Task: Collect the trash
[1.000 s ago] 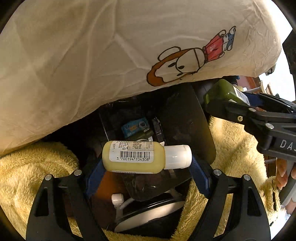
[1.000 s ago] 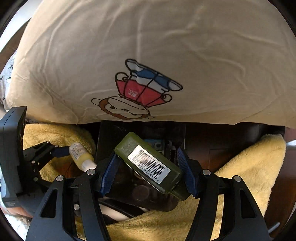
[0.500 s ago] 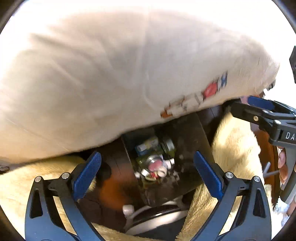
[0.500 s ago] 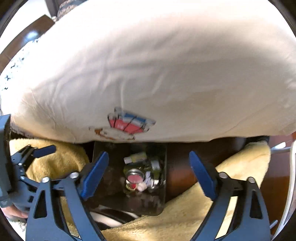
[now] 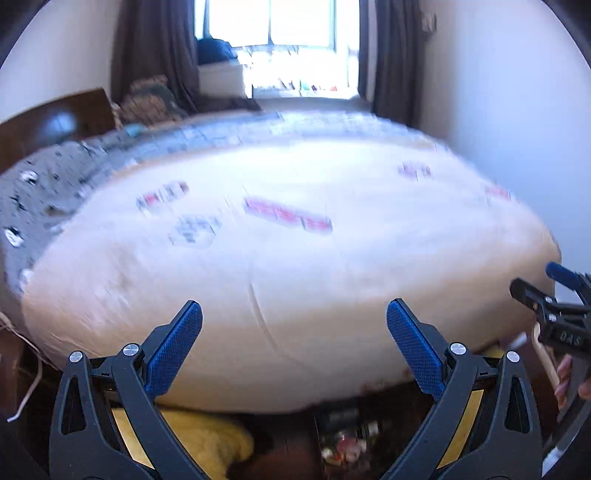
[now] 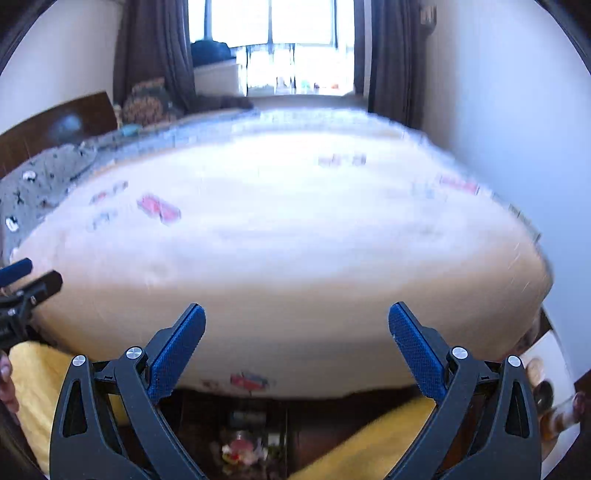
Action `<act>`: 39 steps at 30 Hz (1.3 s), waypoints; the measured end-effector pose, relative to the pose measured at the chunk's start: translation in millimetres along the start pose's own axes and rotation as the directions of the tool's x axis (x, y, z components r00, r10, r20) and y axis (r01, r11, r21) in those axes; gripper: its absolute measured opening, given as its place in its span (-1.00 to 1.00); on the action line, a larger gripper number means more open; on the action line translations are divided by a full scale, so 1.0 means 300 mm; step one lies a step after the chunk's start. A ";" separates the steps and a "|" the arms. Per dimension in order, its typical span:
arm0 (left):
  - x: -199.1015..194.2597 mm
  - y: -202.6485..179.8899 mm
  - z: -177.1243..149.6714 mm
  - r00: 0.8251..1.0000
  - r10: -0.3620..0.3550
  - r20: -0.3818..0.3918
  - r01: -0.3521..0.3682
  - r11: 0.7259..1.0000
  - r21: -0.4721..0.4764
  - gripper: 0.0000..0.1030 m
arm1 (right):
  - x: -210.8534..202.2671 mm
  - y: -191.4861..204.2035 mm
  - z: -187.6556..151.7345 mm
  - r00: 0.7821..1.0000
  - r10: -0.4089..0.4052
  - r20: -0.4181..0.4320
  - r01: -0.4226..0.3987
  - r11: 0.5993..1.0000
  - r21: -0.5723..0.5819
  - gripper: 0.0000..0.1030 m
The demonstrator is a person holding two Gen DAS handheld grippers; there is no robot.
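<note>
My left gripper (image 5: pixel 294 347) is open and empty, raised in front of a cream bed cover (image 5: pixel 280 240). My right gripper (image 6: pixel 296 347) is open and empty too, beside it. A dark bin (image 6: pixel 255 439) on the floor below the bed edge holds blurred trash (image 6: pixel 240 448); it also shows in the left wrist view (image 5: pixel 343 439). The right gripper shows at the right edge of the left wrist view (image 5: pixel 550 306), and the left gripper at the left edge of the right wrist view (image 6: pixel 22 284). Both views are motion-blurred.
A yellow fluffy blanket (image 6: pixel 37 391) lies on both sides of the bin. A grey patterned pillow (image 5: pixel 40 177) and a dark headboard (image 5: pixel 55 122) are at the left. A bright window (image 5: pixel 273 26) with dark curtains is behind the bed.
One second ago each gripper held a bottle over the bin. Both opened and the bottles fell in. Both grippers have since risen and tilted up, so the bin now sits at the bottom edge.
</note>
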State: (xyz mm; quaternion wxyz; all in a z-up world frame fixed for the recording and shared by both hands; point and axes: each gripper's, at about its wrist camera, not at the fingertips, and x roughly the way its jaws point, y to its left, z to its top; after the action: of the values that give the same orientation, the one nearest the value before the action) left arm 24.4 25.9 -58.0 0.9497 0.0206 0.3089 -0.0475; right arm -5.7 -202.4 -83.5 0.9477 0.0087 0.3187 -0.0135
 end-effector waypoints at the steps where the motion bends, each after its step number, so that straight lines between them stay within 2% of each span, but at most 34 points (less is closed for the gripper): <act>1: -0.020 0.003 0.020 1.000 0.004 0.016 -0.004 1.000 -0.005 0.84 | -0.014 0.004 0.017 1.000 0.000 0.014 0.000 1.000 0.000 0.93; 4: -0.077 0.012 0.068 0.998 0.011 0.055 -0.010 1.000 -0.020 0.84 | -0.063 0.007 0.074 0.999 0.005 0.049 -0.005 1.000 0.000 0.93; 10: -0.137 -0.009 0.133 0.997 0.008 0.082 -0.003 0.999 -0.052 0.84 | -0.167 0.032 0.159 0.995 -0.009 0.103 0.010 1.000 -0.004 0.93; 19: -0.189 -0.027 0.118 0.993 0.006 0.114 0.000 0.998 -0.058 0.84 | -0.240 0.046 0.154 0.989 -0.055 0.140 0.055 0.998 0.000 0.93; 30: -0.206 -0.018 0.114 0.993 0.026 0.116 -0.019 0.998 -0.064 0.84 | -0.262 0.047 0.156 0.986 -0.037 0.164 0.036 0.999 0.012 0.93; 39: -0.203 -0.024 0.099 0.995 0.013 0.103 -0.007 0.998 -0.057 0.84 | -0.261 0.059 0.157 0.986 -0.031 0.162 0.031 1.000 0.004 0.93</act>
State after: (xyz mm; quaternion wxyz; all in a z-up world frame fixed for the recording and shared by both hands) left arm -7.9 21.3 1.8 0.9649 -0.0070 0.2602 -0.0349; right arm -39.2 -184.3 1.5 0.9702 0.0034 0.2405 -0.0290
